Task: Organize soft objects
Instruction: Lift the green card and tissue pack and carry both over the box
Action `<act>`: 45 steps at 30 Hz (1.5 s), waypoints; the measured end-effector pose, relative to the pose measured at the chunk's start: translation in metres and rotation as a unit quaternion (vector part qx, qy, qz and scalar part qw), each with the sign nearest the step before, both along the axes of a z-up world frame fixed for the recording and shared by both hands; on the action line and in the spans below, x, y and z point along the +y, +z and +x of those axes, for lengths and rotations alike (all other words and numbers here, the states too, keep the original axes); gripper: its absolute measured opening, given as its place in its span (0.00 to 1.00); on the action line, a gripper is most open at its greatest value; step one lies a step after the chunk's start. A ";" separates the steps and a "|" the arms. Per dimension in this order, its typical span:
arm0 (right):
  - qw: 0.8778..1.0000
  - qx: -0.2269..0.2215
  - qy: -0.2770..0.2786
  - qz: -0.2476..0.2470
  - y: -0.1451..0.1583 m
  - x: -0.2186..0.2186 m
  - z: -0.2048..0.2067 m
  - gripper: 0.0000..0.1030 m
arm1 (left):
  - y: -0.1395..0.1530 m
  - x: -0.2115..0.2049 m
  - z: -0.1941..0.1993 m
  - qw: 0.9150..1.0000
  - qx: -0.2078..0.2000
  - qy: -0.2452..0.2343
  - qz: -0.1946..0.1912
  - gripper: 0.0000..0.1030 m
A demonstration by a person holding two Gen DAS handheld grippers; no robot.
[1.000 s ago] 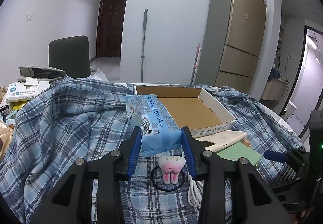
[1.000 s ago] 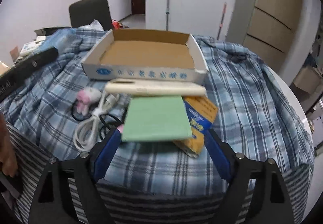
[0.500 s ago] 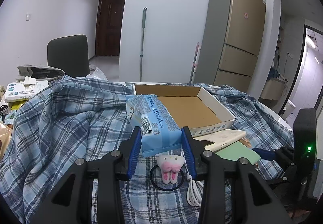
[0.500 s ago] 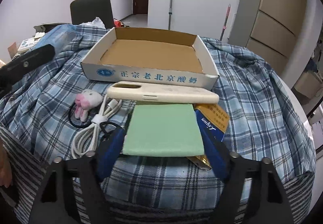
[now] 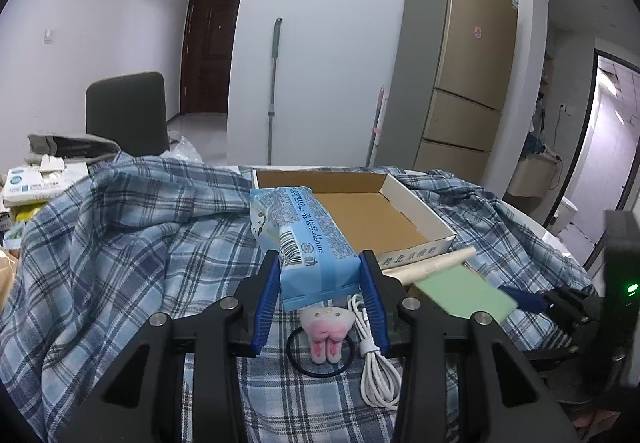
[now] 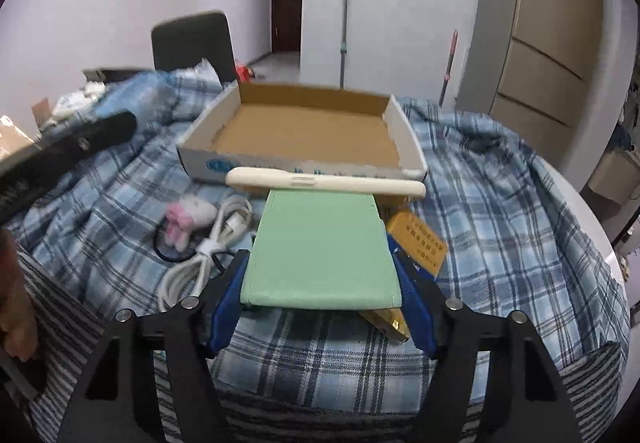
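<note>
Gripping blue tissue pack [image 5: 308,243]: left gripper [image 5: 320,279], above plaid cloth [image 5: 120,255] | right gripper [image 6: 320,283] clamps green pad [image 6: 320,247], just before cardboard tray's [image 6: 408,147] near edge

At twelve o'clock we have the box [image 6: 304,131] open-topped and bare inside. The phone case [image 6: 324,183] lies across its near wall; cable [image 6: 208,247] and bunny [image 6: 188,217] crowd ten o'clock.
</note>
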State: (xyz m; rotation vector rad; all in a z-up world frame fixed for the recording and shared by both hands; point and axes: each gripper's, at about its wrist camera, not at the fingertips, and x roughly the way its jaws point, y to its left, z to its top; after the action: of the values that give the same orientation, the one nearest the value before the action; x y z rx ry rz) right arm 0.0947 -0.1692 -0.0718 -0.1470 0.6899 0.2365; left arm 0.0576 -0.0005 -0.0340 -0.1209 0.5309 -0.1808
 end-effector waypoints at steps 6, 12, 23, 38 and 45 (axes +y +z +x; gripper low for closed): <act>0.995 -0.101 0.010 0.024 0.031 -0.004 -0.030 0.66 | 0.008 -0.003 -0.010 1.000 -0.029 -0.004 0.006 0.40; 0.988 -0.154 0.019 0.023 0.061 -0.007 -0.041 0.66 | 0.039 0.003 -0.040 0.995 -0.103 0.001 0.001 0.40; 0.974 -0.221 0.016 0.039 0.141 -0.006 0.011 0.66 | 0.131 -0.001 -0.028 0.985 -0.164 -0.001 0.052 0.40; 0.974 -0.204 -0.015 0.099 0.149 -0.013 0.103 0.66 | 0.182 -0.020 0.072 0.990 -0.141 0.009 0.004 0.40; 0.983 -0.155 -0.012 0.097 0.108 -0.012 0.131 0.66 | 0.159 -0.022 0.115 0.994 -0.104 0.023 0.016 0.40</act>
State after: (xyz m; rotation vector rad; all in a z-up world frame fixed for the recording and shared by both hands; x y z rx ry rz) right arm 0.2254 -0.1815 0.0367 0.0124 0.3551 0.2504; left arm 0.1721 -0.0222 0.1250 -0.0820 0.3229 -0.1389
